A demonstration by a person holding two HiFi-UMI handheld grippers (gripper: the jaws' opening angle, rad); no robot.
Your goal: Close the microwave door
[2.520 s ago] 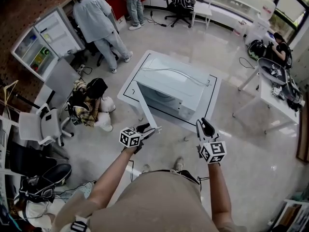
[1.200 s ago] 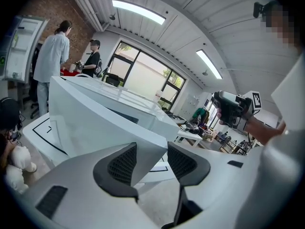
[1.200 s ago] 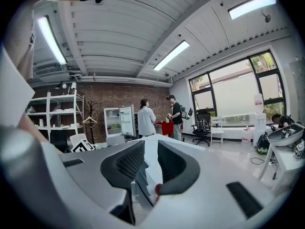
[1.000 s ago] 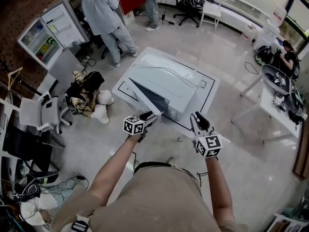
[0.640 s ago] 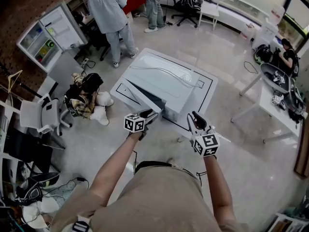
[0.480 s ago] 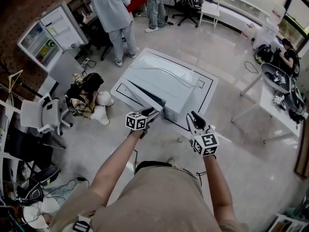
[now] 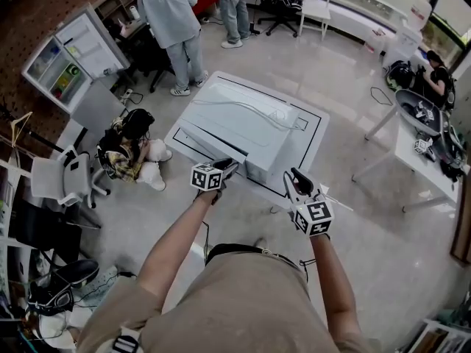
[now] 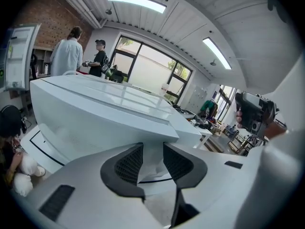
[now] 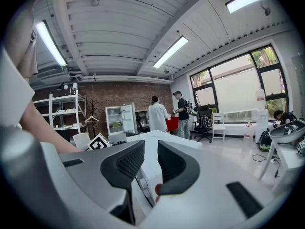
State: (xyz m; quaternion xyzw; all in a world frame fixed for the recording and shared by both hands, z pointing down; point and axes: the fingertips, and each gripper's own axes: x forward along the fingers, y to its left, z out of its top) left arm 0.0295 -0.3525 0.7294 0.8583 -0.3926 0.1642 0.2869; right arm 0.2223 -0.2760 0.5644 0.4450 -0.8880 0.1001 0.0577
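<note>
The door (image 7: 210,147) of the microwave (image 7: 246,120) looks almost flat against the front of the box. I cannot tell if it has clicked shut all the way. So I think most of the job is done. What is left is one last little push, and then a look to see that no crack shows along the door's edge.

The microwave sits on a low white table (image 7: 310,149) in the middle of the room, just in front of you.

Your left gripper (image 7: 227,166) is right at the near corner of the door. I cannot tell if it is touching. Its jaws are a little apart and hold nothing. In the left gripper view you only see the white box through the gap.

Your right gripper (image 7: 294,176) hangs near the right end of the microwave's front, close to the table's near edge. Its jaws are a little apart too, with nothing in them. It is not on the door, so I think the left one has to do the last push.

Farther away, two people (image 7: 171,20) stand at the far side of the room. A fridge (image 7: 70,57) with its door open is at the far left.
</note>
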